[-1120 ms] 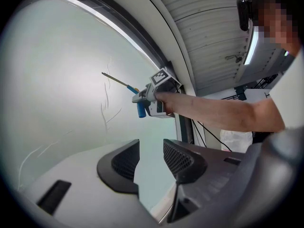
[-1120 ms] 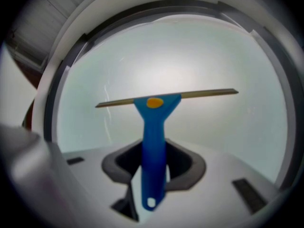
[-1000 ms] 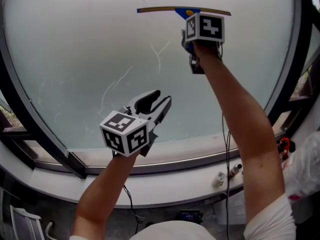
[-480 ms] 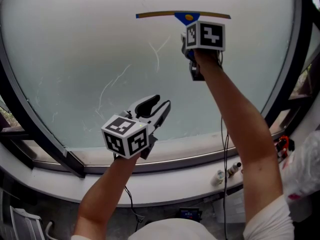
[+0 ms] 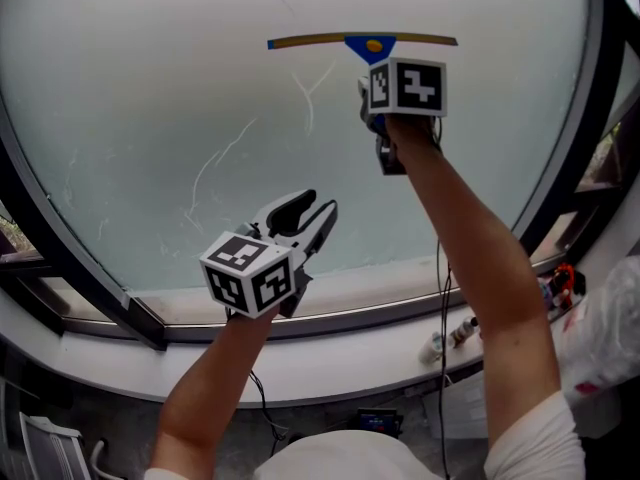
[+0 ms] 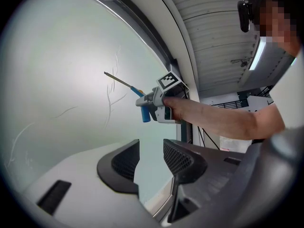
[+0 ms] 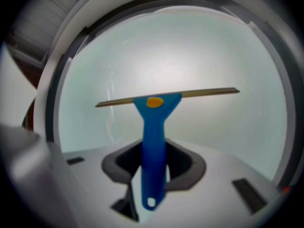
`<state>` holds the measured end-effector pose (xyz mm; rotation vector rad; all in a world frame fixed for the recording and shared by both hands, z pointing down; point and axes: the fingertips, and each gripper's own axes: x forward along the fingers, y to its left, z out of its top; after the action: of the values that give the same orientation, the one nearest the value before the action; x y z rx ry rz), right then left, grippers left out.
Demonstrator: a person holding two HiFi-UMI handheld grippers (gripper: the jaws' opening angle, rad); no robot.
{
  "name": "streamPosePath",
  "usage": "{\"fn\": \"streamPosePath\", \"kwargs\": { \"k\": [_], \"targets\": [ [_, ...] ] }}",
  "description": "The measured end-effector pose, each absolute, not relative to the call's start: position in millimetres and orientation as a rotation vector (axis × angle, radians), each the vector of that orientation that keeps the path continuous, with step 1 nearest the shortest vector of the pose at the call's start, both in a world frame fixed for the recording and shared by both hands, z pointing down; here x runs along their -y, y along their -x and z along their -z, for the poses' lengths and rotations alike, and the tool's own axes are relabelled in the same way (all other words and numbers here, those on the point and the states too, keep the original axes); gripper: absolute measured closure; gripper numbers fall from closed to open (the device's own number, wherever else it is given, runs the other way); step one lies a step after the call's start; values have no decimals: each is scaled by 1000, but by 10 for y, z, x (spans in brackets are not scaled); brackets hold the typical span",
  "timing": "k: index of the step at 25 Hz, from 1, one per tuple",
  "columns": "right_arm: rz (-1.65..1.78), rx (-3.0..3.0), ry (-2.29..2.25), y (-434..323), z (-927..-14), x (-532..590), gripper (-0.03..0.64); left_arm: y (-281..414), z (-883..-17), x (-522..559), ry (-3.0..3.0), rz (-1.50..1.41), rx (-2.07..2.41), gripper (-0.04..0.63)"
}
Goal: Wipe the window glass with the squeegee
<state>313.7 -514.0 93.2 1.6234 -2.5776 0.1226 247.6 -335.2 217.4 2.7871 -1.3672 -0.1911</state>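
A squeegee with a blue handle (image 7: pixel 154 141) and a long thin blade (image 5: pixel 360 40) lies flat against the frosted window glass (image 5: pixel 170 98), high and right of centre. My right gripper (image 7: pixel 154 164) is shut on the handle, with the blade level above it. In the head view the right gripper (image 5: pixel 375 80) sits just under the blade, partly behind its marker cube. Lower on the pane my left gripper (image 5: pixel 308 214) hangs open and empty, close to the glass. The left gripper view shows its own jaws (image 6: pixel 149 161) apart, with the squeegee (image 6: pixel 124 82) beyond them.
Thin wet streaks (image 5: pixel 305 98) run down the pane left of the squeegee. A dark frame (image 5: pixel 575 118) rims the glass. A white sill (image 5: pixel 330 353) lies below, with small bottles (image 5: pixel 450 340) and a white bag (image 5: pixel 612 333) at the right.
The right gripper has drawn the squeegee a little way down the glass. The left gripper has hardly moved and stays open.
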Motion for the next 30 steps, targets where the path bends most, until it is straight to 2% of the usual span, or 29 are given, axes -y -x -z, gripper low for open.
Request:
{"fn": "streamPosePath", "kwargs": {
  "k": [30],
  "targets": [
    [-227, 2512, -1604, -3222, -1754, 5086, 466, -2480, -2711, 3292, -2700, 176, 1327, 417]
  ]
}}
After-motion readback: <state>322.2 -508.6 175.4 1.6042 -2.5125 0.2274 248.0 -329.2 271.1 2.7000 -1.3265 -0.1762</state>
